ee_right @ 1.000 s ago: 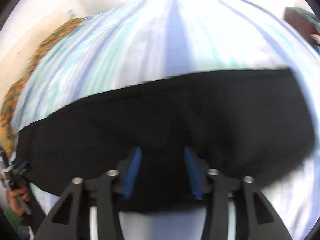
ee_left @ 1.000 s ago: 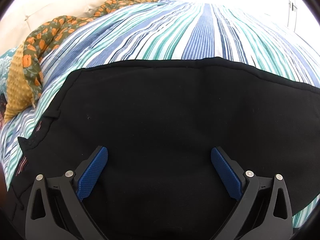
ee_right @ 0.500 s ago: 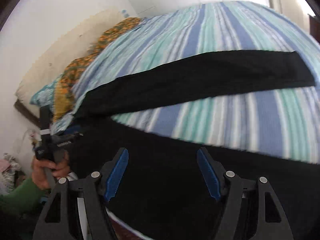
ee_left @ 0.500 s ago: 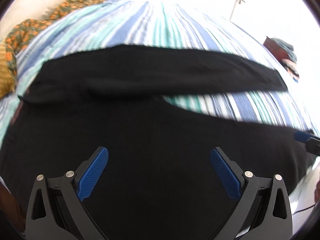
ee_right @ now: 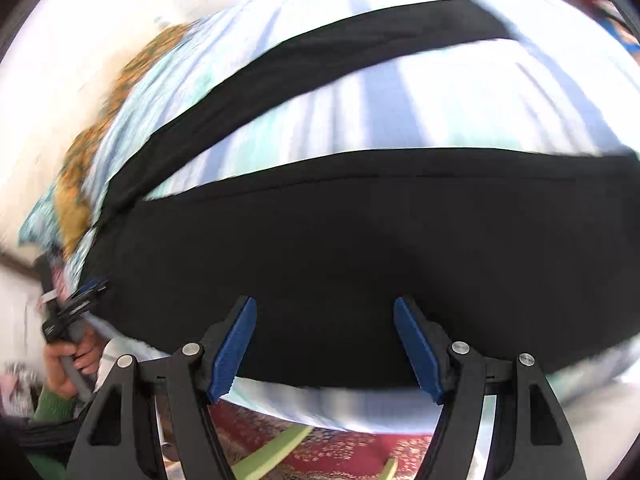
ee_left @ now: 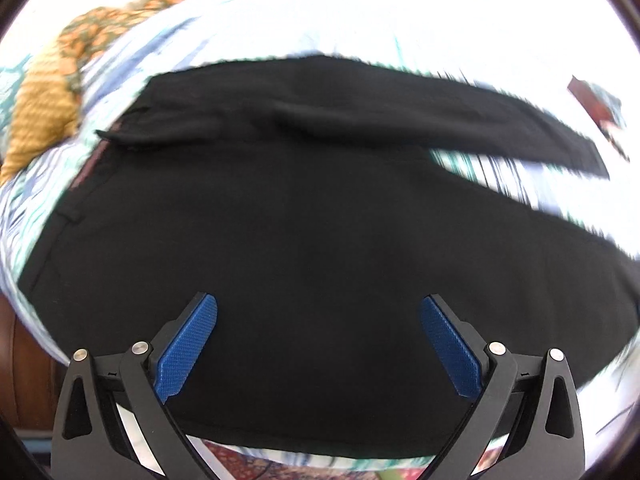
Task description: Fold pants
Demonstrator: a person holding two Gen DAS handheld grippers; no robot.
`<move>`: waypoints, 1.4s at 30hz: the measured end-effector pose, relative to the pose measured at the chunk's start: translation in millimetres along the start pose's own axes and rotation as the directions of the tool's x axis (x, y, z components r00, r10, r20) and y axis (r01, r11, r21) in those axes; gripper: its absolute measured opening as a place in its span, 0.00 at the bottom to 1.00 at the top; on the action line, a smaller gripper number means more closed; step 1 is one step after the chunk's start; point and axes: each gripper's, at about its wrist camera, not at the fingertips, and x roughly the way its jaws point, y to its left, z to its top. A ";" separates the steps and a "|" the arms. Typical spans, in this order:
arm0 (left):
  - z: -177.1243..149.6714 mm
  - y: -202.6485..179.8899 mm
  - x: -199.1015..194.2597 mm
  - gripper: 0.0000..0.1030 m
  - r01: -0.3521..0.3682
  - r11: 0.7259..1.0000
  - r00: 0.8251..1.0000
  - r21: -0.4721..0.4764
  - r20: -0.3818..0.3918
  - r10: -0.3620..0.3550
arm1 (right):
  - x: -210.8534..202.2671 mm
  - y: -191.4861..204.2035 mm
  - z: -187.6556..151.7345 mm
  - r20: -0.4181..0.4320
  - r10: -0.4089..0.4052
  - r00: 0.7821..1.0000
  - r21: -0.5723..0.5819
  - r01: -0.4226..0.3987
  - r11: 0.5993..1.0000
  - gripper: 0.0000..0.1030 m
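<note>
Black pants [ee_left: 320,220] lie spread flat on a striped bedspread [ee_left: 24,216], waist to the left, the two legs splayed apart to the right. My left gripper [ee_left: 318,344] is open and empty, hovering over the seat and near leg. In the right wrist view the near leg [ee_right: 360,248] fills the middle and the far leg [ee_right: 328,56] runs diagonally behind. My right gripper [ee_right: 324,344] is open and empty over the near leg's front edge. The left gripper also shows in the right wrist view [ee_right: 76,304], held in a hand at the left.
An orange floral cloth [ee_left: 120,24] and a mustard pillow [ee_left: 40,108] lie at the bed's far left. A red patterned rug [ee_right: 340,452] shows below the bed's front edge. A dark red object [ee_left: 592,100] sits at the far right.
Both grippers have pulled back toward the bed's front edge, so more of the spread pants shows. The right gripper opened a second ago and stays open. Both views are motion blurred.
</note>
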 end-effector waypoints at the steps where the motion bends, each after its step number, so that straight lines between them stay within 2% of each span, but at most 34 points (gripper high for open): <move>1: 9.0 5.9 -4.8 0.99 -0.005 1.000 1.000 -0.023 0.022 0.006 | -9.6 -9.5 -1.5 0.020 -0.029 0.999 0.033 0.028 0.999 0.69; 3: 26.2 16.5 -13.9 0.99 -0.024 0.998 0.997 -0.064 0.068 0.028 | -24.0 -13.2 1.9 0.047 -0.067 0.997 0.055 0.064 0.996 0.69; 5: 52.7 33.1 -14.1 0.99 -0.055 0.992 0.992 -0.112 0.108 0.067 | -26.5 4.6 11.9 0.057 -0.109 0.992 0.013 0.108 0.994 0.69; 8: 86.7 62.8 3.5 0.99 -0.116 0.974 0.980 -0.195 0.140 0.144 | -15.0 46.7 44.0 0.060 -0.029 0.998 -0.044 0.032 0.999 0.70; 11: 97.5 93.3 44.8 0.99 -0.183 0.948 0.974 -0.260 0.086 0.211 | 5.3 111.9 78.3 0.044 0.084 0.995 -0.150 -0.077 0.986 0.72; 13: 92.4 108.0 65.9 0.99 -0.219 0.932 0.971 -0.290 0.031 0.238 | 23.6 165.0 98.0 0.019 0.157 0.987 -0.234 -0.148 0.961 0.72; 15: 81.5 119.6 79.1 1.00 -0.213 0.925 0.975 -0.315 -0.008 0.221 | 44.4 216.0 112.5 -0.002 0.227 0.974 -0.306 -0.217 0.927 0.72; 17: 69.1 121.7 87.7 1.00 -0.184 0.925 0.980 -0.331 0.004 0.197 | 67.0 266.4 127.3 0.004 0.279 0.960 -0.384 -0.256 0.887 0.72; 20: 62.1 113.5 86.5 1.00 -0.211 0.929 0.971 -0.304 0.045 0.236 | 105.9 326.2 143.2 -0.032 0.332 0.943 -0.436 -0.312 0.844 0.72; 23: 64.7 113.5 90.4 1.00 -0.232 0.928 0.965 -0.292 0.052 0.258 | 148.0 373.1 148.9 -0.123 0.359 0.925 -0.459 -0.374 0.806 0.72; 26: 66.8 114.2 89.4 1.00 -0.231 0.928 0.964 -0.292 0.057 0.258 | 187.2 400.0 144.4 -0.228 0.316 0.921 -0.525 -0.390 0.757 0.72; 28: 66.9 115.4 89.9 1.00 -0.227 0.928 0.965 -0.296 0.057 0.255 | 207.3 397.3 141.2 -0.274 0.254 0.927 -0.561 -0.369 0.741 0.72; 29: 67.6 116.0 90.5 1.00 -0.227 0.927 0.965 -0.297 0.057 0.255 | 213.2 390.8 143.0 -0.268 0.224 0.937 -0.577 -0.343 0.741 0.72; 31: 67.4 114.9 90.6 1.00 -0.232 0.927 0.964 -0.295 0.060 0.260 | 220.7 365.2 152.4 -0.257 0.188 0.948 -0.584 -0.307 0.752 0.72; 32: 66.7 113.4 90.2 1.00 -0.236 0.927 0.963 -0.293 0.060 0.264 | 221.8 347.3 160.5 -0.241 0.169 0.956 -0.574 -0.281 0.769 0.72; 38: 66.7 111.7 91.5 1.00 -0.246 0.926 0.960 -0.287 0.059 0.273 | 198.3 186.0 224.4 -0.102 0.088 0.991 -0.435 -0.124 0.892 0.72; 42: 66.4 110.3 92.2 1.00 -0.255 0.925 0.957 -0.281 0.061 0.283 | 156.0 59.8 262.8 0.005 -0.050 0.999 -0.319 0.049 0.946 0.72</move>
